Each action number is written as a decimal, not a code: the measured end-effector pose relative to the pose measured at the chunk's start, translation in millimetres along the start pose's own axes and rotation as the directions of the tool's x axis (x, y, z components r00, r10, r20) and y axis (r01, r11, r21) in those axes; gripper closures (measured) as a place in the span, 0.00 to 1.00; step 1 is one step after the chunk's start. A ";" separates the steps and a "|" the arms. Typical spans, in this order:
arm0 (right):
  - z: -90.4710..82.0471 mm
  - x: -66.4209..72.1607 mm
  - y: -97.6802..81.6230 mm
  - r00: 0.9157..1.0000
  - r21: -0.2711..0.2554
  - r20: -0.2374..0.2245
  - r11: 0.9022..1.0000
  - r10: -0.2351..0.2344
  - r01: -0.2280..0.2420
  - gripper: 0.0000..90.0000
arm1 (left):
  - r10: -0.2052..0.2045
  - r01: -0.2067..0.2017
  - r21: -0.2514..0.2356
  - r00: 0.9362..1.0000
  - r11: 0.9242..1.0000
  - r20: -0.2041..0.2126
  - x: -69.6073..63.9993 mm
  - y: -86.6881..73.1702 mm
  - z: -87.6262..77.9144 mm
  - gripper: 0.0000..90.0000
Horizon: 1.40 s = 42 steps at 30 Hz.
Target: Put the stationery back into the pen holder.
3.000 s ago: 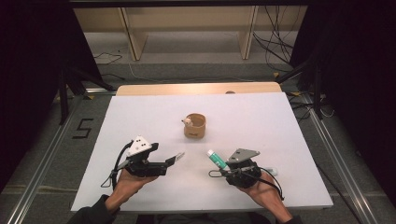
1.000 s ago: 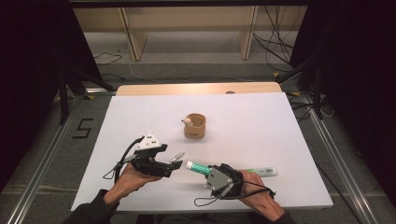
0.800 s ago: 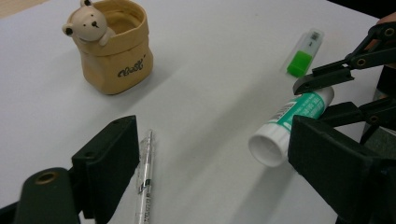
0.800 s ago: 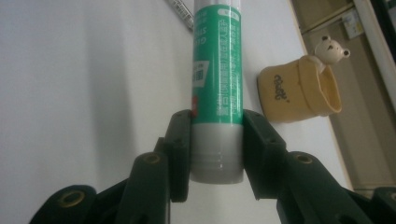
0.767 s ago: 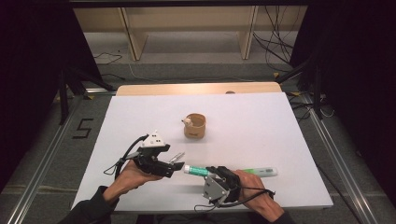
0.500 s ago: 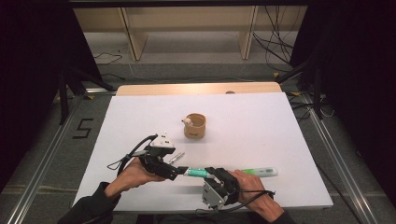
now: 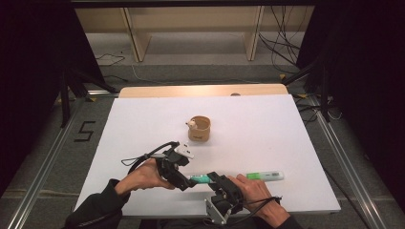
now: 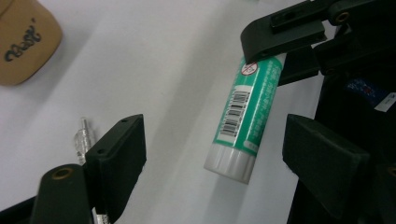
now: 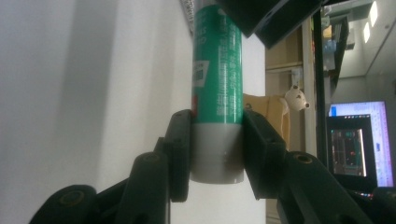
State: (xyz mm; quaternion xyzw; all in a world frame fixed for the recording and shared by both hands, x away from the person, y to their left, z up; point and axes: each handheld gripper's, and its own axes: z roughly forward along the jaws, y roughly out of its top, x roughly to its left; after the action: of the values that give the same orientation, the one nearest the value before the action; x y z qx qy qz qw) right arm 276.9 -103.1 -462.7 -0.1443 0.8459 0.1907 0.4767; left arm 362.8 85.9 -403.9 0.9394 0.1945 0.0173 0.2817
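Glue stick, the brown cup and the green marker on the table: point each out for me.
glue stick (image 9: 217, 70), right gripper view, green label of the barrel.
brown cup (image 7: 199, 130), high view, front wall.
green marker (image 7: 265, 176), high view, middle of its barrel.

Surface (image 7: 296, 143): matt white sheet, smooth, paper-like; bare pale wood strip at its far edge. Glue stick (image 8: 247, 109): glossy green printed plastic label, white ribbed plastic cap at one end, smooth grey-white plastic at the other. Right gripper (image 9: 217, 149) and left gripper (image 8: 210, 154): matt black plastic, brass-coloured metal pivots. Cup (image 7: 199, 129) beyond the glue stick: tan, matt, cardboard-like. Marker (image 7: 265, 176) beside the glue stick: glossy plastic.
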 end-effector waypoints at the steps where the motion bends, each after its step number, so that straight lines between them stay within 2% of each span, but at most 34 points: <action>1: -0.1 0.4 -0.3 1.000 -0.001 0.002 1.000 -0.026 0.026 0.73 | 0.010 -0.010 0.010 1.000 1.000 0.001 -0.5 1.2 1.2 0.25; 4: -0.5 2.8 -0.1 0.999 0.008 0.007 0.999 -0.040 0.040 0.73 | 0.024 -0.025 0.050 1.000 0.998 0.018 -1.6 6.1 6.5 0.27; 8: 0.1 4.3 -0.7 0.996 0.004 0.018 0.996 -0.092 0.092 0.73 | 0.040 -0.043 0.104 0.999 0.994 0.036 -0.8 10.7 13.4 0.29; 12: 0.2 5.7 -0.4 0.994 0.003 0.029 0.995 -0.103 0.103 0.73 | 0.043 -0.050 0.134 0.998 0.990 0.051 0.6 12.8 17.3 0.32; 18: 2.3 7.8 -0.2 0.990 0.004 0.019 0.991 -0.137 0.137 0.73 | 0.075 -0.089 0.167 0.994 0.982 0.083 0.8 16.0 21.5 0.40; 31: 3.8 11.1 1.0 0.989 -0.010 0.014 0.989 -0.150 0.150 0.73 | 0.116 -0.144 0.210 0.983 0.967 0.140 0.4 24.0 30.2 0.51; 32: 3.8 11.3 1.1 0.988 -0.010 0.014 0.988 -0.152 0.153 0.73 | 0.110 -0.139 0.209 0.983 0.968 0.144 0.3 24.1 31.0 0.52; 35: 3.4 11.7 1.5 0.988 -0.006 0.009 0.988 -0.154 0.154 0.73 | 0.119 -0.152 0.218 0.980 0.964 0.158 0.9 25.5 32.3 0.55; 42: 4.2 13.2 1.5 0.987 -0.007 0.003 0.987 -0.163 0.163 0.73 | 0.119 -0.161 0.231 0.975 0.960 0.186 1.2 27.7 37.9 0.61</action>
State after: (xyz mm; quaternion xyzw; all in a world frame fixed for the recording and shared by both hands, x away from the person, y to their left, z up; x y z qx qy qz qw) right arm 272.7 -100.6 -475.8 -0.2144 0.8301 0.1543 0.4911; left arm 379.2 45.3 -421.0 0.9763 0.1033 -0.0672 0.1776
